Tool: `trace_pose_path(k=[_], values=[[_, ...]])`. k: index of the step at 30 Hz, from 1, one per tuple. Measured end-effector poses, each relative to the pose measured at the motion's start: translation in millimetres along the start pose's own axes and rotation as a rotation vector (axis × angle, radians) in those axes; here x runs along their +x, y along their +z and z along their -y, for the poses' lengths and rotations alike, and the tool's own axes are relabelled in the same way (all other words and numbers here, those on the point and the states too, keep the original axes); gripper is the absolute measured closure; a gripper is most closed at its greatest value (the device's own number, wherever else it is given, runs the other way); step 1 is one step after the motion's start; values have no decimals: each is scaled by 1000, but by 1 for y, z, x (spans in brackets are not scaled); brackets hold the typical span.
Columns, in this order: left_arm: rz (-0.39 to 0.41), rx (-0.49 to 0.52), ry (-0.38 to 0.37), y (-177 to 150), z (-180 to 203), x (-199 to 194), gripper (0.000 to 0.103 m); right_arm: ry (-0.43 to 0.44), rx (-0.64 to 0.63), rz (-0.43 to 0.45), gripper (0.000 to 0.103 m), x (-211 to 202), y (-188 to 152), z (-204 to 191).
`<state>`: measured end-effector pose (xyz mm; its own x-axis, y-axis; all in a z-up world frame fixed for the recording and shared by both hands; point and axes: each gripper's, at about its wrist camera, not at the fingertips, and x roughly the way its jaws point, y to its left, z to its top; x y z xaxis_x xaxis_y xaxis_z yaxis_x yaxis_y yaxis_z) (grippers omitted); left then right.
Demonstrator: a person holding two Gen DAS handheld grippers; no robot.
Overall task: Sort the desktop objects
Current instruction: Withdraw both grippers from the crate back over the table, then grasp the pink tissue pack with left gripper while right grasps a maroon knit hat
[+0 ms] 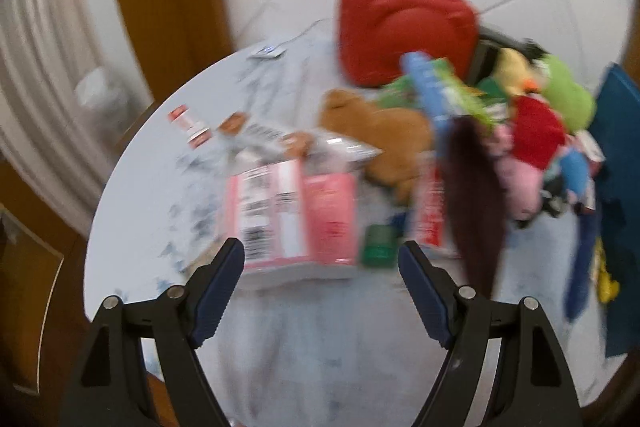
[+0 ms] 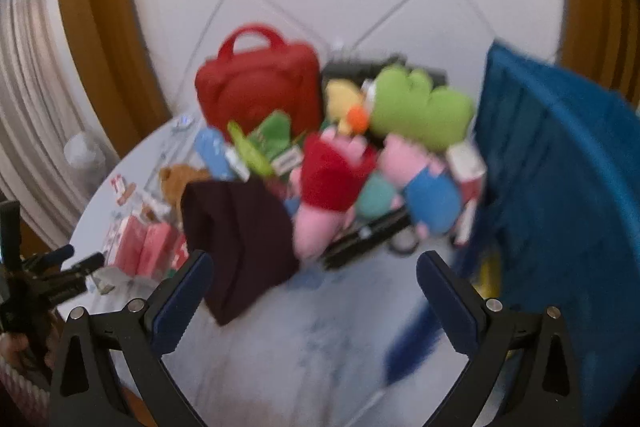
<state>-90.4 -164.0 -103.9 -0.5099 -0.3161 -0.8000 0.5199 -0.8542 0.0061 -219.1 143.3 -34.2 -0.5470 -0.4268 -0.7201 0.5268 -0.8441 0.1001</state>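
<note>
Both views are blurred, so detail is limited. On the round white table (image 1: 132, 195), far left, lies a small red-and-white packet (image 1: 190, 127); nearer, the left gripper (image 1: 322, 259) hangs released and empty just short of the pink boxes (image 1: 292, 215). Right of them come a brown plush bear (image 1: 376, 131), a dark maroon cloth (image 2: 240, 243), the red bag (image 2: 260, 83) at the far side, and a heap of plush toys (image 2: 384, 147). The right gripper (image 2: 314, 275) is likewise released, holding nothing. Sorting looks barely begun; the likely next move is closing the left fingers squarely around a pink box.

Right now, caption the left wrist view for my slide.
Open left gripper hovers before pink packet, red bag behind.
</note>
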Motion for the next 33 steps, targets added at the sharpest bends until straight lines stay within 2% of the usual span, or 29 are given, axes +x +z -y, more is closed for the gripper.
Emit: trace_pose_path(k=[3, 9, 18, 22, 33], values=[[-26, -13, 24, 3, -24, 21, 24, 6, 11, -42, 0, 26, -7, -15], [-78, -8, -18, 13, -42, 59, 24, 18, 43, -154, 0, 81, -21, -37], [-190, -1, -74, 24, -39, 115, 23, 26, 7, -183, 0, 114, -4, -76], [-200, 32, -46, 28, -33, 128, 19, 41, -9, -204, 0, 139, 3, -93], [-213, 18, -77, 42, -39, 151, 21, 75, -37, -281, 0, 202, 11, -124]])
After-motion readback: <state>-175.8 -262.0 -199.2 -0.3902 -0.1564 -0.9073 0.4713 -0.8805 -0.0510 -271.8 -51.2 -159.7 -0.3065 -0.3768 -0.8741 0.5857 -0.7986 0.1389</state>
